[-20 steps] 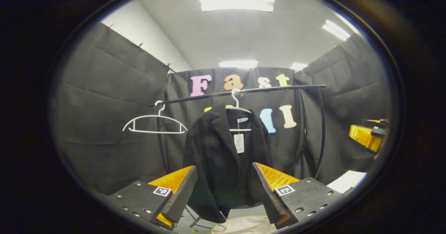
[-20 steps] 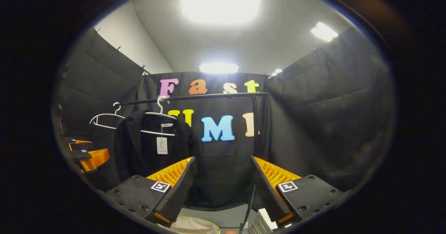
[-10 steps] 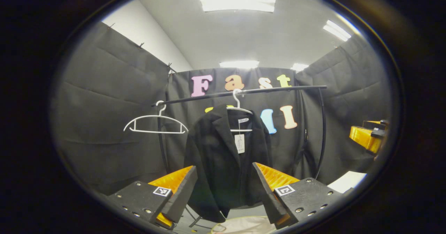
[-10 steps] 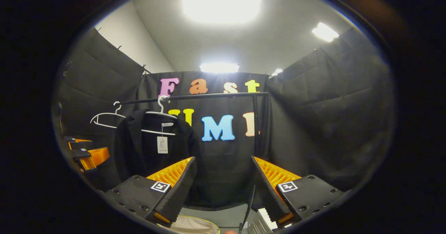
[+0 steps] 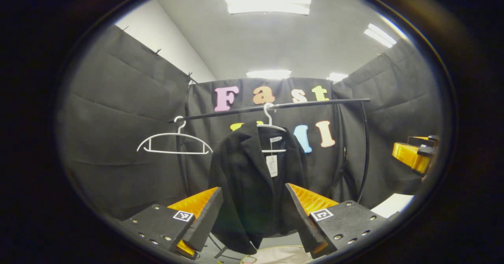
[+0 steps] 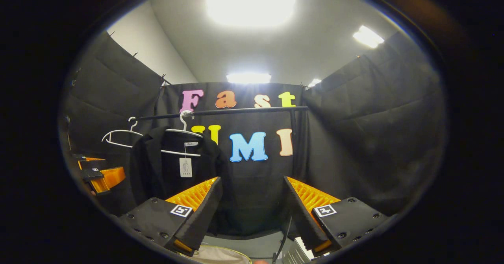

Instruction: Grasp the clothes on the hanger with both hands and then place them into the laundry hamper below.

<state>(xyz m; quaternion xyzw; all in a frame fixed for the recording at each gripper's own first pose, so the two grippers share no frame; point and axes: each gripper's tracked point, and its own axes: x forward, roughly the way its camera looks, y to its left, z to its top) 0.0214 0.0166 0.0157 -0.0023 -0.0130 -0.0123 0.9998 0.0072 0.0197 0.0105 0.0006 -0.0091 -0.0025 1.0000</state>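
Black jacket (image 5: 252,185) hung untouched on its hanger (image 5: 271,127). I held left gripper (image 5: 254,213) and right gripper (image 6: 252,213) spread, empty; approach stage. Next: close in, pinch both shoulders.

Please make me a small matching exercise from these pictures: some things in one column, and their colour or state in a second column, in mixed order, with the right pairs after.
Things:
1. jacket
2. empty hanger
3. left gripper
4. paper tag

States:
A. white, bare, hooked on the rail
B. jaws apart, holding nothing
C. black, hanging on a white hanger
D. pale, dangling inside the open collar

Pairs: 1-C, 2-A, 3-B, 4-D
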